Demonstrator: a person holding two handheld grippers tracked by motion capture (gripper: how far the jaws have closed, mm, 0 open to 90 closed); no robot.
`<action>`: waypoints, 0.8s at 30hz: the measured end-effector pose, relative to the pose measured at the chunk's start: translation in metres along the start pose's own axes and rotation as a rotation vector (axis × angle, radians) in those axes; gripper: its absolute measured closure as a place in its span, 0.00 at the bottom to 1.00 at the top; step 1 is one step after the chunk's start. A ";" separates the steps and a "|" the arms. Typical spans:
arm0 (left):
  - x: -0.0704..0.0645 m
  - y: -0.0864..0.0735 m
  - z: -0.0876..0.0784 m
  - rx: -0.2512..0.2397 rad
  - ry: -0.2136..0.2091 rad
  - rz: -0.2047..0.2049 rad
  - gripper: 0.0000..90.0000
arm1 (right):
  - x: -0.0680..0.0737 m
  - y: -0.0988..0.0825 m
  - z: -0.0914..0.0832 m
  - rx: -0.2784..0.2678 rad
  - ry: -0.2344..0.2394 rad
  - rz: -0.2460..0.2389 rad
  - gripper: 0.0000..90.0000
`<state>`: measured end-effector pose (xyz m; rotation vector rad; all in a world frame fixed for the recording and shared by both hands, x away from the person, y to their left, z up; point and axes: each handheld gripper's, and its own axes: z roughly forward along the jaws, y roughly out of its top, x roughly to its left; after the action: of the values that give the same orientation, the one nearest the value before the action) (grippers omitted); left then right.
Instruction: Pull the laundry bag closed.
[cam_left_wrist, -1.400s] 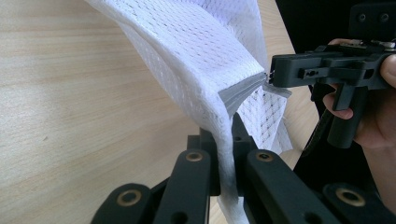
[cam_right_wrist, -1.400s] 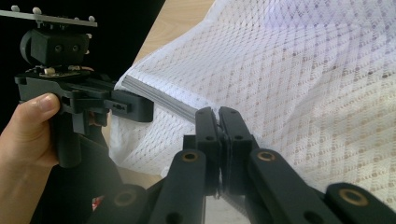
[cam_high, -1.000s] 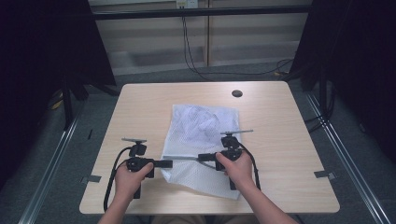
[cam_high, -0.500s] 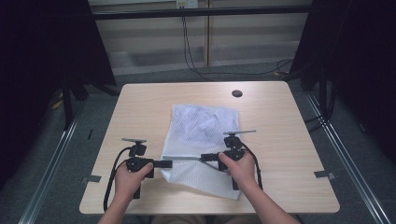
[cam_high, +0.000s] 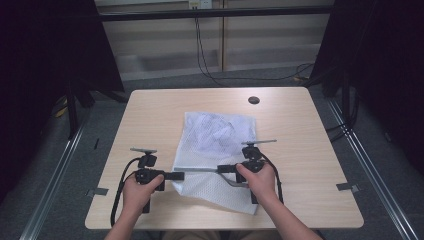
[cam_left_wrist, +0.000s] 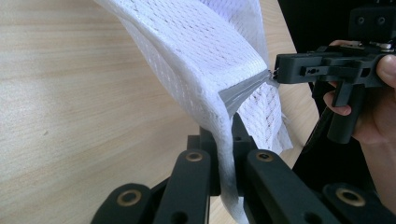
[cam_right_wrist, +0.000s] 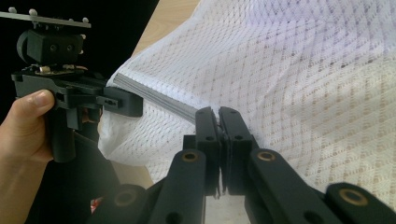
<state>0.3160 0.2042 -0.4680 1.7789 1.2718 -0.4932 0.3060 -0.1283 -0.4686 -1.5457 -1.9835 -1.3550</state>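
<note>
A white mesh bag (cam_high: 216, 134) lies on the wooden table (cam_high: 150, 115), with a grey zipper (cam_high: 200, 171) along its near part. My left gripper (cam_high: 179, 175) is shut on the bag's left end, and the mesh runs between its jaws (cam_left_wrist: 223, 140). My right gripper (cam_high: 220, 169) is shut on the zipper, its tips (cam_right_wrist: 217, 113) pinched on the grey strip (cam_right_wrist: 159, 99). The zipper (cam_left_wrist: 243, 91) is stretched taut between the two grippers. The right gripper (cam_left_wrist: 279, 74) faces the left one, and the left gripper (cam_right_wrist: 135, 105) shows in the right gripper view.
A small dark round disc (cam_high: 254, 100) sits near the table's far right edge. Black cables (cam_high: 210, 60) hang behind the table. Bare tabletop lies left and right of the bag.
My right gripper has shifted slightly to the right along the zipper line. The left gripper has stayed where it was.
</note>
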 end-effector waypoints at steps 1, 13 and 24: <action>0.000 0.000 0.000 0.004 -0.003 0.000 0.99 | 0.000 0.000 0.000 -0.001 0.002 0.003 0.97; 0.003 0.000 -0.003 -0.004 0.007 0.000 1.00 | -0.008 -0.001 -0.008 -0.008 -0.010 0.021 0.97; 0.001 -0.001 -0.001 0.005 0.007 -0.004 1.00 | -0.008 -0.003 -0.010 -0.005 -0.015 0.008 0.97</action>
<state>0.3159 0.2061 -0.4686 1.7842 1.2803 -0.4934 0.3035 -0.1415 -0.4704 -1.5689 -1.9821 -1.3498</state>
